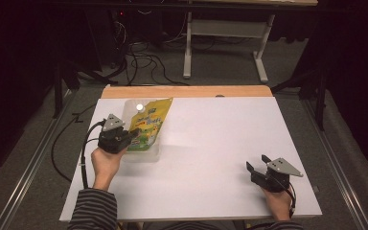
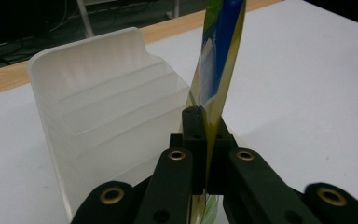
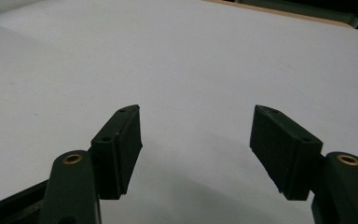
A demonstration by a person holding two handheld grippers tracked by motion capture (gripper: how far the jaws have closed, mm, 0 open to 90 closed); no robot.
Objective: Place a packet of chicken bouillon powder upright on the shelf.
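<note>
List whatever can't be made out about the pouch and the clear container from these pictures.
- Print on the yellow-green foil pouch: too small in the high view; edge-on in the left gripper view.
- Pouch's lower edge: cut off behind the left claw, shut on it.
- Whether the pouch rests in or above the translucent plastic stepped container: the claw and pouch cover it.
- Container's base: cut off by the left gripper view's bottom edge.
</note>
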